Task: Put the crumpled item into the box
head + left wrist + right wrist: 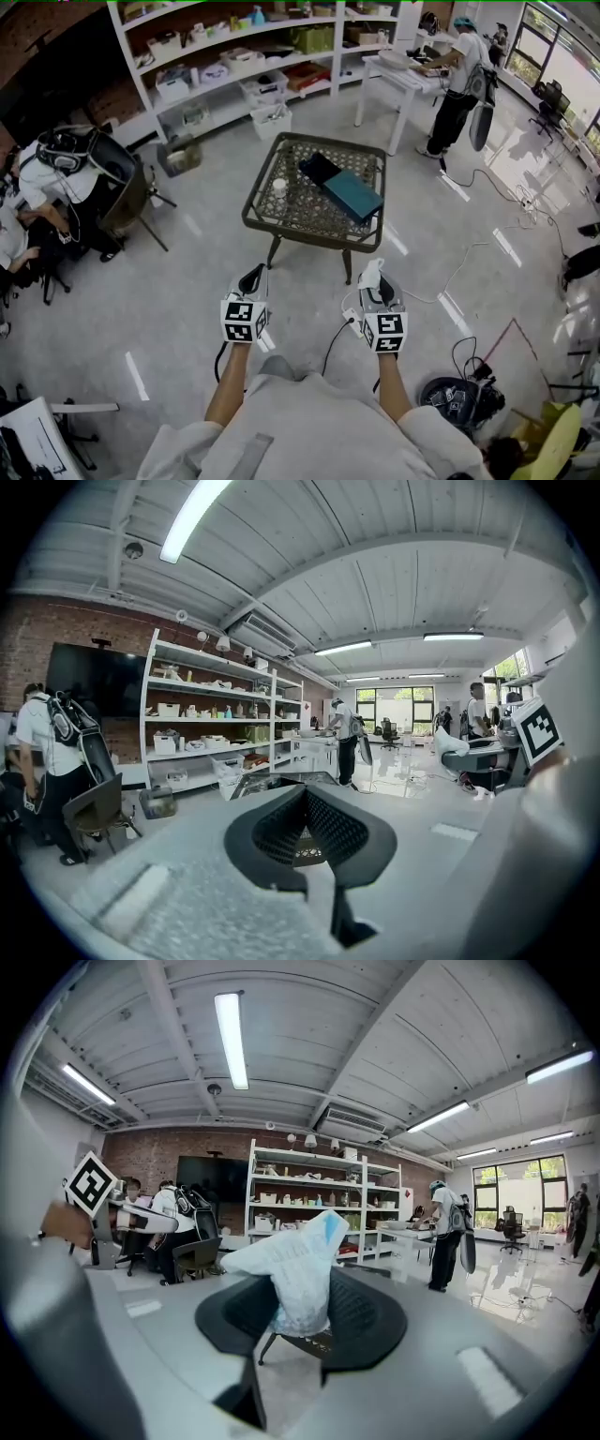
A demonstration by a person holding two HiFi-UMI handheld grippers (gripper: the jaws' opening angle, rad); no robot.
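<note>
We grip the crumpled item (298, 1260) in the right gripper (373, 281) for transfer to the box (354, 195); the left gripper (253, 279), jaws apart, carries nothing.

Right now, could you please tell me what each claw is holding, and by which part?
The right claw pinches a crumpled white wrapper by its lower end; the left claw holds nothing.

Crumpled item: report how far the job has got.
Done: the crumpled item is picked up, pinched between the jaws of the right gripper. In hand: the person stands short of the table, with both grippers held out toward it; the left gripper is open and empty. Left: reach the box on the table, put the item in and let go.
</note>
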